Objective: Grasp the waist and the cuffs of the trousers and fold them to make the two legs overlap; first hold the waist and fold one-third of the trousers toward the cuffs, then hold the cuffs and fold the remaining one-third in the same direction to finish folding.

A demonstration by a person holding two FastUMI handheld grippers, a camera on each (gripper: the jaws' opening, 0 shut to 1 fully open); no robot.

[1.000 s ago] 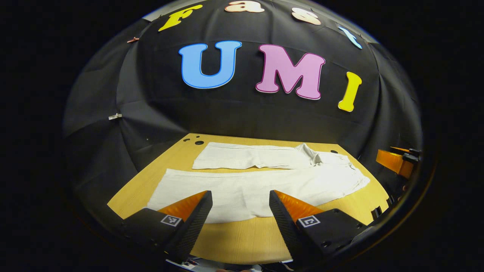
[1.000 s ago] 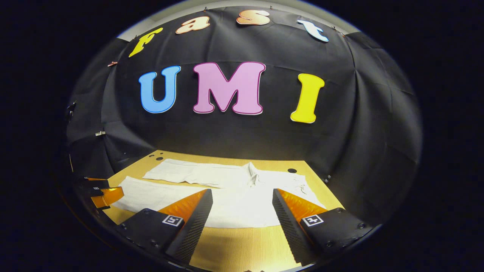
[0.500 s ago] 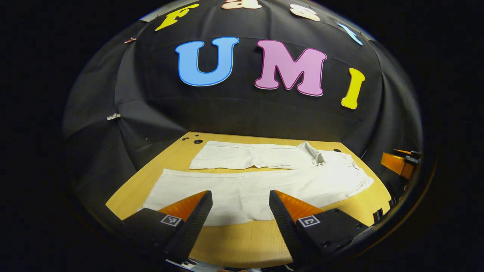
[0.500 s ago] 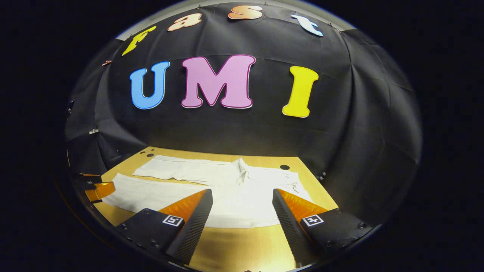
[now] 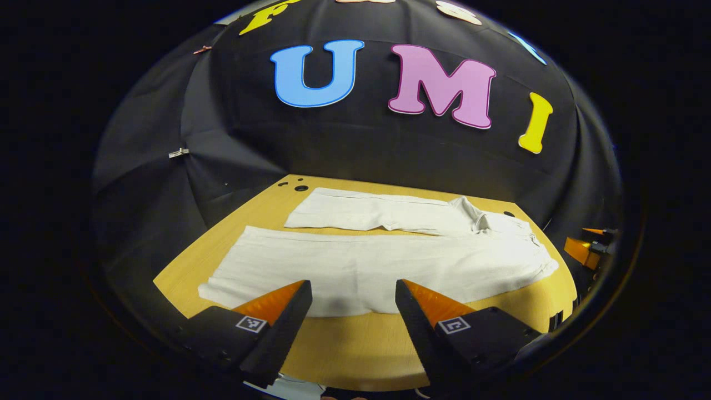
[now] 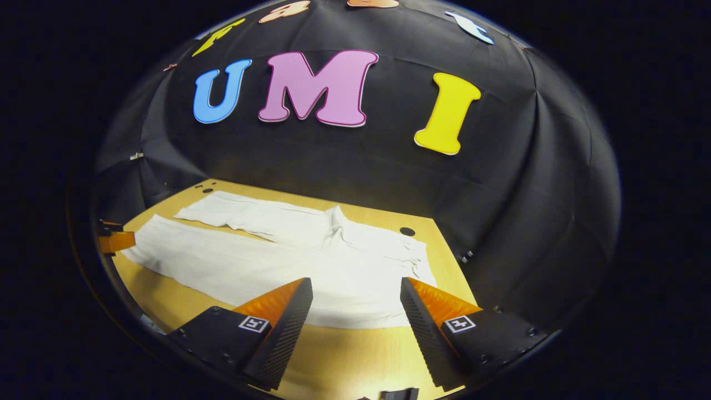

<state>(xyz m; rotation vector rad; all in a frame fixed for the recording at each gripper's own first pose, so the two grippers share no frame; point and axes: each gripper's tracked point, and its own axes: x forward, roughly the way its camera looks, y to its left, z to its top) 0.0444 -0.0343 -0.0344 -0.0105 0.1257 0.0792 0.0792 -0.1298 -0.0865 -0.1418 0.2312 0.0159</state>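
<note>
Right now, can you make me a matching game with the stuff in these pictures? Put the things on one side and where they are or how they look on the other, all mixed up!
Things:
1. trousers
2. table
3. left gripper
4. round hole

Descriptions:
A. open, holding nothing, above the near edge of the table
B. white, spread flat with the two legs apart
C. dark, in the tabletop near the waist end
D. yellowish wood, under the cloth

Pairs: 1-B, 2-D, 3-A, 4-C
</note>
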